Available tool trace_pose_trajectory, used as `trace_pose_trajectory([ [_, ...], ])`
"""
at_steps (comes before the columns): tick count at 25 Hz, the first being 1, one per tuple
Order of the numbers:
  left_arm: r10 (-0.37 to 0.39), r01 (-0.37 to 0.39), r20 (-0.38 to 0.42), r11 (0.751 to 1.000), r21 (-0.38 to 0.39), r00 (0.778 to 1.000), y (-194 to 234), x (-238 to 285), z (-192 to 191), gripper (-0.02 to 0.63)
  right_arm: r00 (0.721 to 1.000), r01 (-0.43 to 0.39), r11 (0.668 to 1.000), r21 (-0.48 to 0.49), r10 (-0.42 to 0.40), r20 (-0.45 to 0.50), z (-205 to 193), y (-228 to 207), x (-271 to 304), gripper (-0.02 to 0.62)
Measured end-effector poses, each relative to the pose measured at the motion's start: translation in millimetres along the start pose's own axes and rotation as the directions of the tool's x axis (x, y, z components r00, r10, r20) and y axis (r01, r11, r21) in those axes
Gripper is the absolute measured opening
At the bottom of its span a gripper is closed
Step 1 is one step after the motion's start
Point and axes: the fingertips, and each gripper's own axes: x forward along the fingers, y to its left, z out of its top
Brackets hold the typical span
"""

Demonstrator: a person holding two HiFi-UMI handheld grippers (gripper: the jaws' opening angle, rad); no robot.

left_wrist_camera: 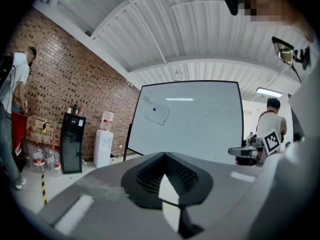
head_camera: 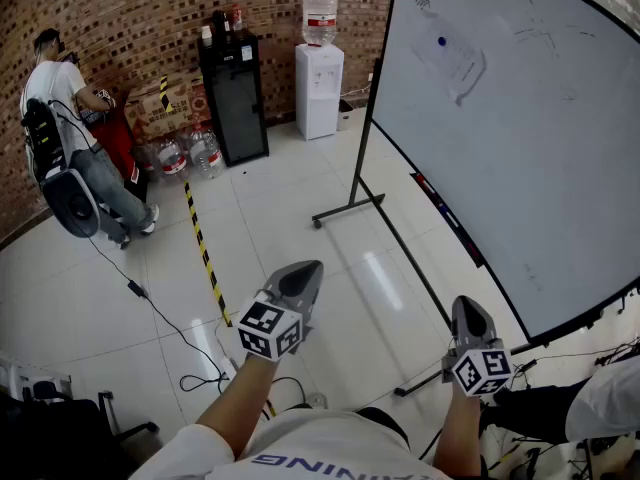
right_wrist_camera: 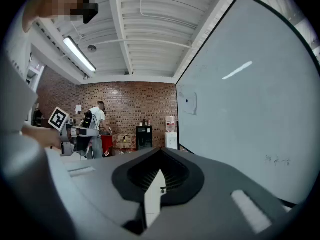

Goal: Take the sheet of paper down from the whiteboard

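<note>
A sheet of paper (head_camera: 452,60) hangs near the top left of the whiteboard (head_camera: 520,158), pinned by a small dark magnet (head_camera: 442,41). The left gripper view shows the paper (left_wrist_camera: 156,113) far ahead on the whiteboard (left_wrist_camera: 200,119); in the right gripper view the paper (right_wrist_camera: 188,102) is on the board's far end. My left gripper (head_camera: 303,276) and right gripper (head_camera: 471,318) are both shut and empty, held level low in front of the person, well short of the board.
The whiteboard's wheeled stand (head_camera: 350,206) rests on a white tiled floor. A water dispenser (head_camera: 319,73) and black cabinet (head_camera: 234,98) stand by the brick wall. A person (head_camera: 70,138) stands far left. Yellow-black floor tape (head_camera: 203,253) and a black cable (head_camera: 160,313) cross the tiles.
</note>
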Motion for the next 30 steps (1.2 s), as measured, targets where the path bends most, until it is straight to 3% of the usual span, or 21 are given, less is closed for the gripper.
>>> trace_pose_trajectory([
  [6,0.033,-0.033,0.007,0.999,-0.003,0.999,31.3,3.4,5.1,0.002,0.998,-0.061,0.998,-0.013,0.061,-0.024,0.4,16.0,44.0,0.006],
  [12,0.053,-0.052,0.029,0.999,-0.016,0.998,68.6,39.9,10.6,0.002,0.993,-0.117,0.993,-0.024,0.117,-0.004,10.5,3.5,111.2,0.006],
  [16,0.05,-0.05,0.028,0.999,0.007,0.998,94.6,101.3,20.8,0.002,0.992,-0.125,0.992,-0.027,0.126,0.027,24.6,-29.7,170.4,0.006],
  [22,0.036,-0.038,0.055,0.999,0.034,0.998,135.0,221.5,56.1,0.002,0.988,-0.119,0.989,-0.093,0.127,0.088,78.0,-93.4,265.1,0.006],
  [30,-0.056,0.046,0.09,0.993,0.104,0.994,152.6,351.0,113.7,0.002,0.985,-0.043,0.995,-0.092,0.058,0.162,144.2,-159.1,335.2,0.006],
])
